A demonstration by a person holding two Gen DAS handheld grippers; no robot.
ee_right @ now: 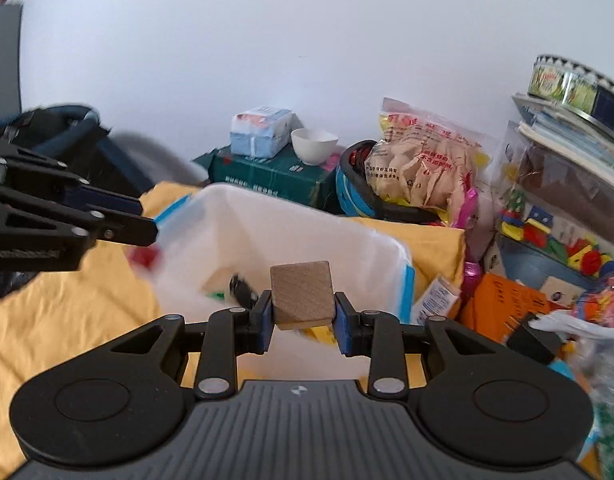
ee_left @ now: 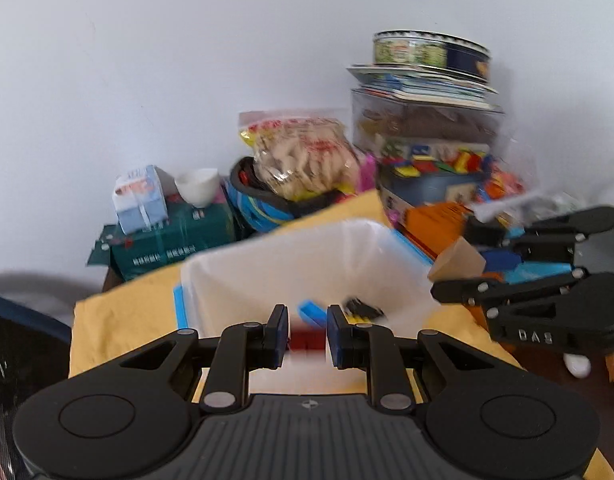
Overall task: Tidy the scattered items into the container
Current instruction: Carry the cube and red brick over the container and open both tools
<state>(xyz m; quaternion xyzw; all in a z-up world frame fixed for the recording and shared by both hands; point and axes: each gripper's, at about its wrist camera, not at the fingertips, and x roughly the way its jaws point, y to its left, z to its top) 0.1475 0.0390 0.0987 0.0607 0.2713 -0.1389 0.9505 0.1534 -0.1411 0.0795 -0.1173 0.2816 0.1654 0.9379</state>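
Observation:
A translucent white container [ee_left: 307,256] with blue handles sits on a yellow cloth [ee_left: 119,320]; it also shows in the right wrist view [ee_right: 275,236]. My left gripper [ee_left: 306,338] is open above its near rim, with a blurred red block [ee_left: 307,342] below the jaws. A blue piece [ee_left: 313,312] and a black item [ee_left: 365,308] lie inside. My right gripper [ee_right: 303,312] is shut on a wooden cube [ee_right: 302,294] over the container's right side. That gripper and cube [ee_left: 459,262] appear at the right of the left wrist view. The red block [ee_right: 145,258] shows blurred under the left gripper [ee_right: 147,220].
Behind the container stand a green box [ee_left: 175,240] with a tissue pack [ee_left: 141,200] and white bowl [ee_left: 197,186], a snack bag [ee_left: 303,156], and stacked toy boxes [ee_left: 427,132] under a round tin [ee_left: 429,50]. An orange box [ee_right: 503,304] lies right.

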